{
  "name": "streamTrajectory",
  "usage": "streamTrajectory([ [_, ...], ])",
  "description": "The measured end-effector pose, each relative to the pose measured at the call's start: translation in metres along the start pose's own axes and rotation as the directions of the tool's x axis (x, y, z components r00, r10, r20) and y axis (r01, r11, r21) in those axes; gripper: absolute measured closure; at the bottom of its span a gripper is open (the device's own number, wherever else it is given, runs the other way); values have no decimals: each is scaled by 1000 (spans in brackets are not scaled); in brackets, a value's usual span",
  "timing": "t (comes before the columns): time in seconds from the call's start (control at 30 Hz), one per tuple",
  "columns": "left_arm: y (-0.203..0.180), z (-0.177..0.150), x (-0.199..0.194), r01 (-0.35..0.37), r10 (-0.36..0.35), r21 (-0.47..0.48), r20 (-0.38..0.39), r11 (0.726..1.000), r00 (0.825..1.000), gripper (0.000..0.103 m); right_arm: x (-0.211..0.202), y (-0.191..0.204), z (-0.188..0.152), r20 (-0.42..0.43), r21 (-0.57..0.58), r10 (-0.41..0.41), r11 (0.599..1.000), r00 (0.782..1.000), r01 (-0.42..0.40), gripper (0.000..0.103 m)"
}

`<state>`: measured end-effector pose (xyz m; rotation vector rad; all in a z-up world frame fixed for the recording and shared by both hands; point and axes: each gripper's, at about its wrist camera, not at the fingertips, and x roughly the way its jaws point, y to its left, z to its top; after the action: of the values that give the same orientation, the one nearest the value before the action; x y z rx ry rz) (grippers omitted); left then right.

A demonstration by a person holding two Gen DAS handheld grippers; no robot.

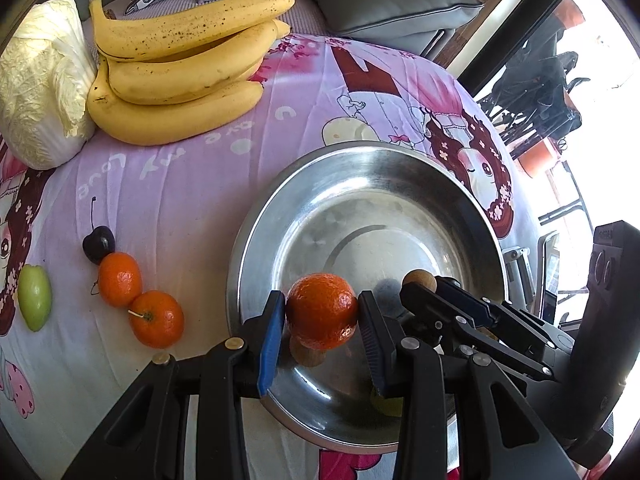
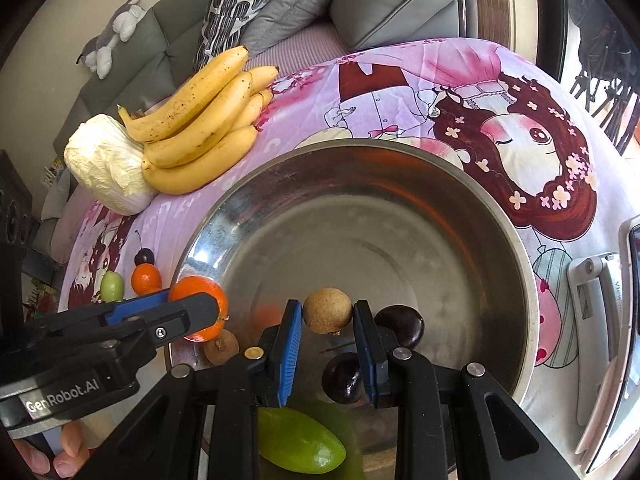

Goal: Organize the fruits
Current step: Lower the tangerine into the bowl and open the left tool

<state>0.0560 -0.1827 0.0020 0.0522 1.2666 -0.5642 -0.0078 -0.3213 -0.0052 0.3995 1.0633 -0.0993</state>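
Observation:
My left gripper (image 1: 322,312) is shut on a mandarin (image 1: 322,310) and holds it over the near rim of the steel bowl (image 1: 400,160). My right gripper (image 2: 327,312) is shut on a small tan longan (image 2: 327,310) above the bowl (image 2: 400,152). In the bowl lie two dark cherries (image 2: 402,324), a green fruit (image 2: 300,440) and another longan (image 2: 221,347). On the cloth left of the bowl sit two mandarins (image 1: 120,278), a cherry (image 1: 98,243) and a green fruit (image 1: 35,297).
A banana bunch (image 1: 180,68) and a napa cabbage (image 1: 40,84) lie at the far left of the pink cartoon tablecloth (image 1: 180,184). Grey sofa cushions (image 1: 392,0) stand behind the table. A white device (image 2: 596,320) lies at the right edge.

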Motion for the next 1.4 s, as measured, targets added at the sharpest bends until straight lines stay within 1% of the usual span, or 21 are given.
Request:
streamTrajectory([
  [0.7, 5, 4, 2, 11, -11, -12, 4, 1000, 1000, 64, 9, 1, 5, -8, 0, -12, 1000, 1000, 12, 74],
  [1.03, 4, 5, -11, 20, -20, -10, 10, 1000, 1000, 64, -3, 1, 7, 8, 3, -15, 1000, 1000, 15, 74],
  [1.4, 12, -5, -29, 13, -12, -34, 30, 999, 999, 64, -14, 13, 1, 8, -5, -12, 1000, 1000, 12, 74],
])
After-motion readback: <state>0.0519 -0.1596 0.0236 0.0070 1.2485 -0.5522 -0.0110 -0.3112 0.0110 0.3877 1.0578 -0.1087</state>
